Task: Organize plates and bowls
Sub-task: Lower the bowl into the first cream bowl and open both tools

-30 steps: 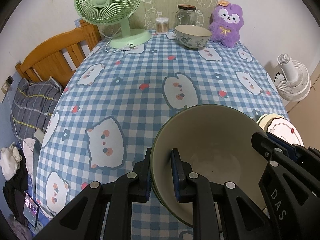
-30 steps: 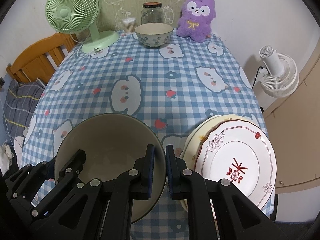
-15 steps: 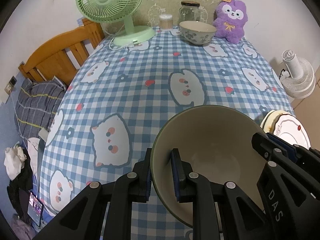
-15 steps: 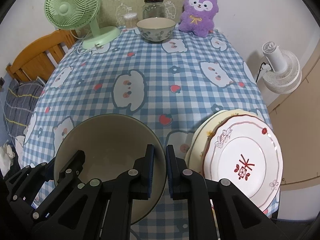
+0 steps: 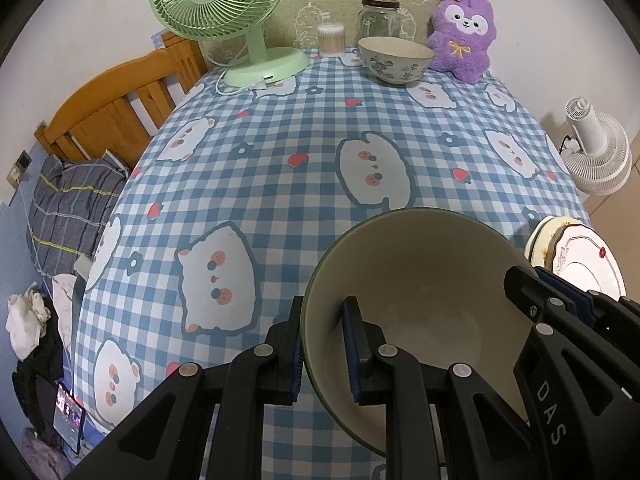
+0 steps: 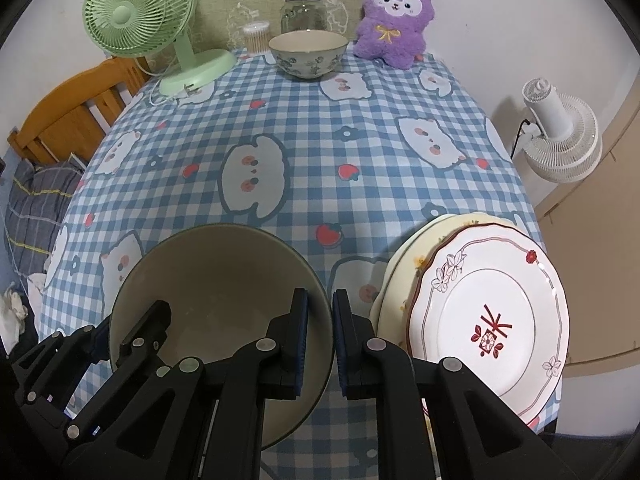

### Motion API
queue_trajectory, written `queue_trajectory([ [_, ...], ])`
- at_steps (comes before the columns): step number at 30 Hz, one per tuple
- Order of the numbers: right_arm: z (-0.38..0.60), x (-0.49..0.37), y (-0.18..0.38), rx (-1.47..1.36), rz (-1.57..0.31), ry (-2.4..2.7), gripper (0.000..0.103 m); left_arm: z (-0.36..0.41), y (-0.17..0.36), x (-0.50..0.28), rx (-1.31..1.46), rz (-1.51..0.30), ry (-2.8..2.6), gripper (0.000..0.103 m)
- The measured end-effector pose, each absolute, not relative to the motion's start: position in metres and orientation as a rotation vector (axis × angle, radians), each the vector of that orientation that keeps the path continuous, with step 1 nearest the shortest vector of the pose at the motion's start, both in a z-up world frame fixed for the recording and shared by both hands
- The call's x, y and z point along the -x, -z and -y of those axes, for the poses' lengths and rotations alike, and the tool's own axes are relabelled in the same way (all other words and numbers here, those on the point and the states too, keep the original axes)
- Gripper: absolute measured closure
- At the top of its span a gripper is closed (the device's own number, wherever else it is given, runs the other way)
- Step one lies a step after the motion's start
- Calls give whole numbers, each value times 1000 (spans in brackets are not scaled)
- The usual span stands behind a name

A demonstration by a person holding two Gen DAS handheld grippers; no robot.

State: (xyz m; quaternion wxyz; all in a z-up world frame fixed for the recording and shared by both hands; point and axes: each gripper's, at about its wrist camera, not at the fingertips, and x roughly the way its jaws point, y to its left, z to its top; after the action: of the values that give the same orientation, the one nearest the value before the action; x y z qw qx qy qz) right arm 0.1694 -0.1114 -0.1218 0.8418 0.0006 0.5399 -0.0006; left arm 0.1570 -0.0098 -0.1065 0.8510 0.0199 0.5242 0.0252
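Landmark: the large green-rimmed bowl [image 5: 416, 304] at the near edge of the table [image 5: 304, 148], which carries a blue checked cloth printed with white cats and strawberries.

Left gripper [image 5: 323, 344]: clamped on the bowl's left rim, one pad outside the wall, one inside. Right gripper [image 6: 319, 334]: pinching the bowl's right rim in the same manner. The right gripper's body, seen from the left wrist view, bears raised letters reading "DAS"; whether more letters follow cannot be told.

Immediately right of the large bowl: a white plate [image 6: 492, 320] with a scalloped red-brown edge, flower sprigs and a red emblem at centre, lying on a cream plate [image 6: 404, 264] beneath it.

At the far edge, straight beyond the large bowl: a floral bowl [image 6: 307, 56], upright. Behind it a glass jar [image 6: 303, 12] and a cotton swab tub [image 6: 257, 37]. Left of the floral bowl, a green desk fan [image 6: 136, 12]; right of it, a purple plush toy [image 6: 394, 20] with a small orange tag, writing illegible.
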Motion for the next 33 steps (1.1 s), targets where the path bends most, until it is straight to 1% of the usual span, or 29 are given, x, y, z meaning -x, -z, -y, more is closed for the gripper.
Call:
queue_trajectory([
  [2, 112, -169, 122, -2, -1146, 2, 86, 9, 108, -158, -35, -1119, -46, 88],
  [5, 112, -168, 121, -10, -1144, 3, 86, 11, 110, -159, -19, -1138, -37, 82],
  [7, 113, -169, 121, -15, -1154, 1, 86, 14, 108, -159, -25, -1131, -34, 77],
  [9, 114, -169, 121, -21, -1156, 0, 86, 17, 106, -158, -38, -1128, -31, 68],
  [13, 115, -168, 117, -19, -1153, -3, 86, 14, 103, -157, -43, -1130, -29, 60],
  [15, 115, -168, 113, -19, -1153, -14, 86, 13, 100, -156, -41, -1134, -38, 53],
  [21, 119, -161, 95, -27, -1120, -28, 86, 11, 83, -151, -48, -1104, -46, 43],
  [33, 123, -149, 42, -19, -1034, -64, 86, 11, 36, -139, -30, -1026, -64, 34],
])
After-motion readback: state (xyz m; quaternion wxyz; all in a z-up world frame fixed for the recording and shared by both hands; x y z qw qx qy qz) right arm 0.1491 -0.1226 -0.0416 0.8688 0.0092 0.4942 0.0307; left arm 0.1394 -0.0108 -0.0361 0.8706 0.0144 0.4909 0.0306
